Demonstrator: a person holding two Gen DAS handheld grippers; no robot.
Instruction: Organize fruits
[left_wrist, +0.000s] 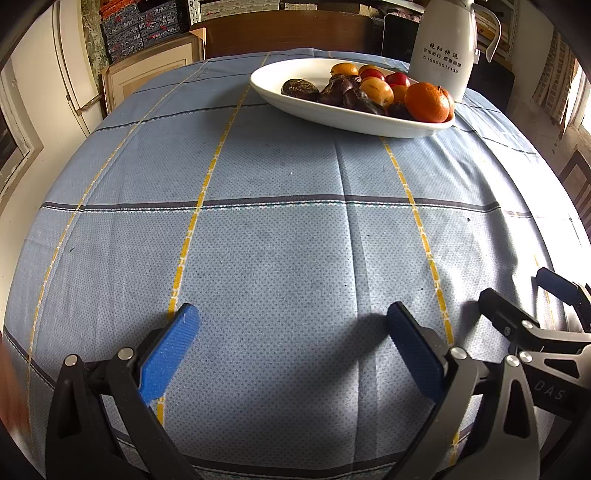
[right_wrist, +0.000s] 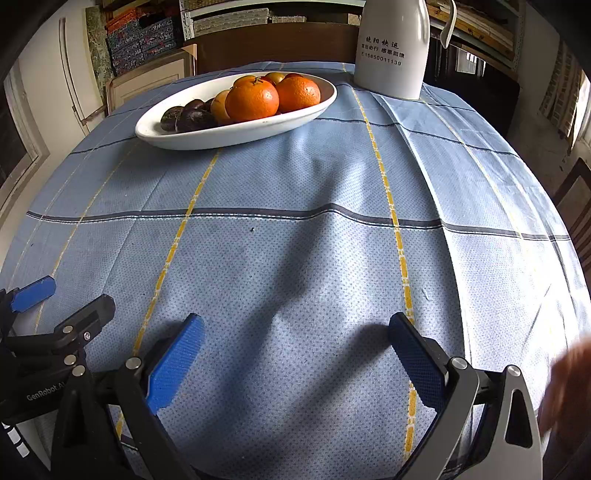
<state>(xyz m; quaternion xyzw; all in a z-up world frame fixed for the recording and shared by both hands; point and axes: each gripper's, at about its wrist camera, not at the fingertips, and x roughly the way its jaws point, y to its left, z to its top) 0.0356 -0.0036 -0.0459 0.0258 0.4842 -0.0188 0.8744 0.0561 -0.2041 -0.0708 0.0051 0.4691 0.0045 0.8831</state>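
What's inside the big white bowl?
The white bowl holds fruit: big oranges, smaller yellow-orange fruits, small red ones and dark, wrinkly ones. Anything lying underneath the pile is covered, so I can't tell.

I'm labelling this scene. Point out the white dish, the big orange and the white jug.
white dish (left_wrist: 269, 83), left wrist view, bare inner floor.
big orange (left_wrist: 426, 101), left wrist view, peel.
white jug (right_wrist: 391, 44), right wrist view, printed body.

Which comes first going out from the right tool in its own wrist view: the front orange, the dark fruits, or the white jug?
From the right tool, which is open and empty:
1. Dark fruits, left end of the white dish; too close to call against the orange.
2. Front orange, middle of the dish.
3. White jug, behind the dish, to the right.
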